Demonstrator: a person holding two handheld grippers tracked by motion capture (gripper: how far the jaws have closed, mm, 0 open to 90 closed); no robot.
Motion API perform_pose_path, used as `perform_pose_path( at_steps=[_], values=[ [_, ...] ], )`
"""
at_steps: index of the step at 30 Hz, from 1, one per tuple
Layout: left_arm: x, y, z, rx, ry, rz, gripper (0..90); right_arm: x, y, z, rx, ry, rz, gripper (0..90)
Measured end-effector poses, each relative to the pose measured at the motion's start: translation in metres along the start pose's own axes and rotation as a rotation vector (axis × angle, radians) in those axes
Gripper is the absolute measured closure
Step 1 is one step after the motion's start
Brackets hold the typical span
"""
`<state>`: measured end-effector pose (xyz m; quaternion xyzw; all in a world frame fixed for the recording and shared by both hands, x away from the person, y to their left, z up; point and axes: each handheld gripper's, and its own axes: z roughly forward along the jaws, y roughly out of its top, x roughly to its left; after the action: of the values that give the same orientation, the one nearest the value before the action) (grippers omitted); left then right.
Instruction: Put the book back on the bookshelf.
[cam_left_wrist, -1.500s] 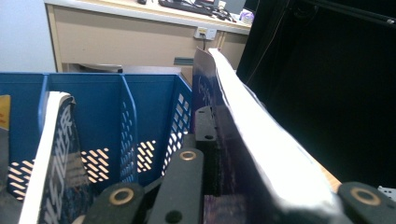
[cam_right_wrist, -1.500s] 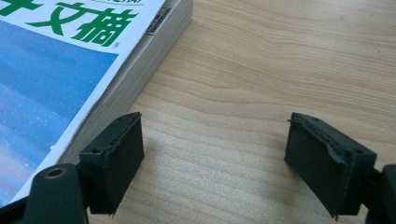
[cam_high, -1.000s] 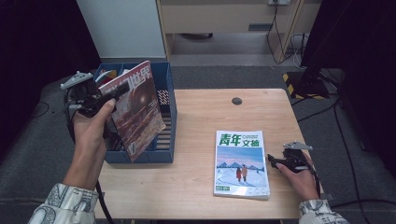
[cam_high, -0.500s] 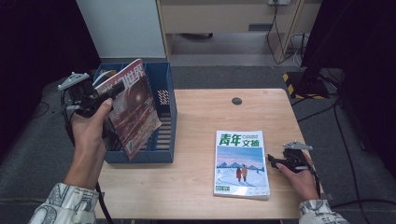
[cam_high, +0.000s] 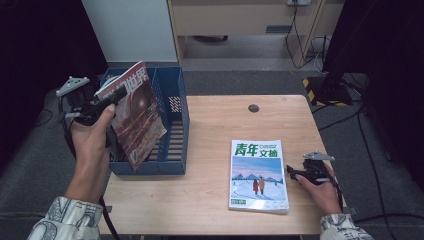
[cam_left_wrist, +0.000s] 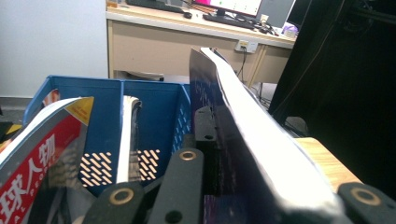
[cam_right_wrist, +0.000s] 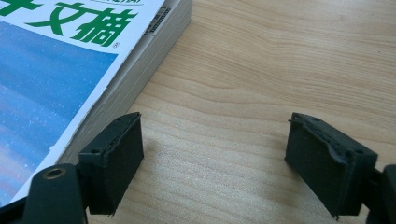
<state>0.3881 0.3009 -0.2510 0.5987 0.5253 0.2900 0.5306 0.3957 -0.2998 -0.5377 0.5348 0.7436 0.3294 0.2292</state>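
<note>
Over crate, left side: left gripper (cam_high: 107, 102) jaws pinching dark magazine (cam_high: 137, 117) at its top edge, held tilted above blue crate (cam_high: 172, 165).
Right side: right gripper (cam_right_wrist: 212, 161) jaws spread, empty, resting on bench (cam_high: 210, 200) just beside magazine stack (cam_high: 258, 175).
Handling: dark magazine looks thin, floppy, glossy; likely to sag and slip. Best grip probably near spine.
Stack: thicker, stiffer, heavier; take by an edge.
Crate contents: divided bins; red-cover magazine (cam_left_wrist: 42, 154) and another (cam_left_wrist: 127, 135) standing upright inside.
</note>
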Motion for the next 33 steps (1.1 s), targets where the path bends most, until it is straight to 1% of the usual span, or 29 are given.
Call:
perform_pose_path(
  at_steps=[3, 9, 13, 17, 22, 27, 33],
  values=[
    [0.003, 0.0, 0.002, 0.013, 0.011, -0.007, 83.7, 0.0, 0.0, 0.0, 0.001, 0.0, 0.0, 19.2],
    [0.007, 0.005, 0.005, 0.024, 0.033, -0.004, 83.7, 0.0, 0.0, 0.0, 0.0, -0.001, 0.0, 18.8],
    [0.009, 0.009, 0.001, 0.017, 0.039, -0.002, 83.7, 0.0, 0.0, 0.0, -0.001, -0.001, -0.002, 18.8],
    [0.011, 0.01, -0.002, 0.022, 0.053, -0.006, 83.7, 0.0, 0.0, 0.0, -0.001, -0.001, -0.001, 18.8],
    [0.014, 0.012, -0.002, 0.03, 0.082, 0.014, 83.6, 0.0, 0.0, 0.0, -0.001, -0.001, -0.002, 18.8],
    [0.018, 0.011, 0.007, 0.033, 0.088, -0.005, 83.6, 0.0, 0.0, 0.0, -0.001, -0.001, -0.002, 18.8],
    [0.019, 0.011, 0.019, 0.039, 0.109, 0.002, 83.6, 0.0, 0.0, 0.0, -0.001, 0.0, -0.002, 18.8]
  ],
)
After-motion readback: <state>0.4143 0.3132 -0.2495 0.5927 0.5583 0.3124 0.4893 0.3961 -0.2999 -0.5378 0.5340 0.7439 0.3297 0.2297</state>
